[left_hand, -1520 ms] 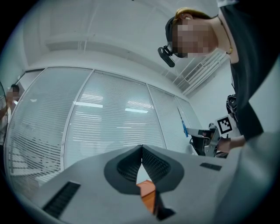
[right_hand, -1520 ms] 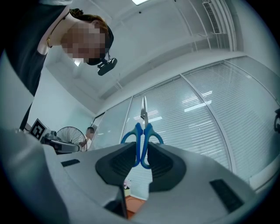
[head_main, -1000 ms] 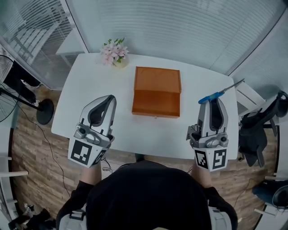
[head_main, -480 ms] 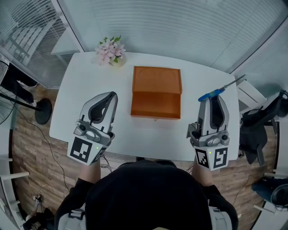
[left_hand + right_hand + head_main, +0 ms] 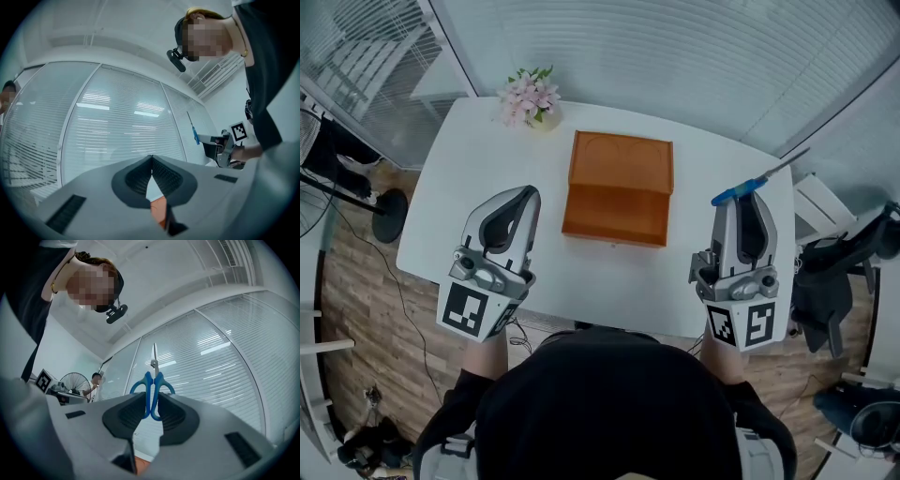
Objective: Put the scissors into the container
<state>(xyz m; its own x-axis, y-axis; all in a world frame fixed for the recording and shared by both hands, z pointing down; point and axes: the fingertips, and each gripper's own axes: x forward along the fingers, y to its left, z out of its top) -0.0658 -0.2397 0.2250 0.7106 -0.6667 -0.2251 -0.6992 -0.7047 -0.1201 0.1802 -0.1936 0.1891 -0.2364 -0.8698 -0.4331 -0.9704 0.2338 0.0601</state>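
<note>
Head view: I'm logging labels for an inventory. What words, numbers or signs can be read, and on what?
None readable. Only square black-and-white markers, no text, on the left tool and right tool. The container and scissors show no print.

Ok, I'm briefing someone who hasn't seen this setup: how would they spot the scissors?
Find the white table; over its right end hangs the right gripper. The scissors stick out of its jaws, with blue handles and thin steel blades, unlike the orange container and pink flowers.
</note>
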